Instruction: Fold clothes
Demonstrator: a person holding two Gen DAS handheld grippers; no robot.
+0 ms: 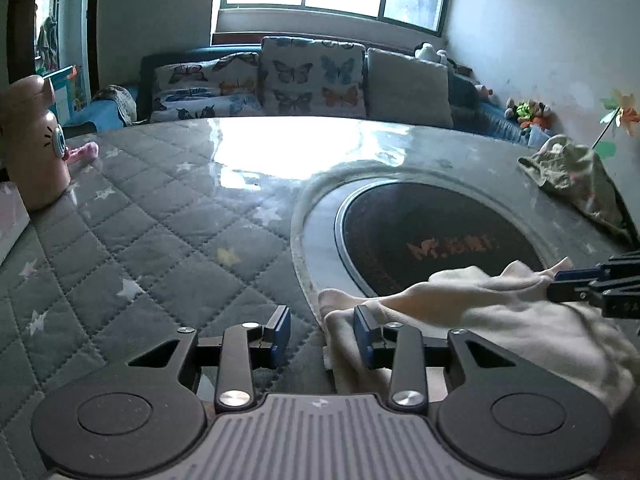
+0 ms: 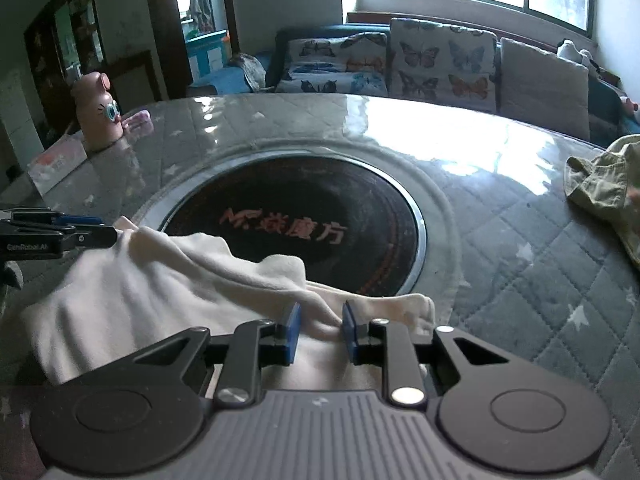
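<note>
A cream-white garment (image 1: 500,312) lies crumpled at the near edge of the table, partly over the black round insert (image 1: 432,236). My left gripper (image 1: 322,336) is open; its right finger touches the garment's left edge. In the right wrist view the garment (image 2: 160,280) spreads to the left, and my right gripper (image 2: 320,330) is open with a fold of the cloth between its jaws. The right gripper shows at the right edge of the left wrist view (image 1: 592,284), and the left gripper at the left edge of the right wrist view (image 2: 60,232).
The table has a grey quilted star cover (image 1: 140,240) under glass. An olive garment (image 1: 576,176) lies at the far right. A pink cat-shaped bottle (image 1: 36,148) stands at the left edge. A sofa with butterfly cushions (image 1: 312,76) is behind.
</note>
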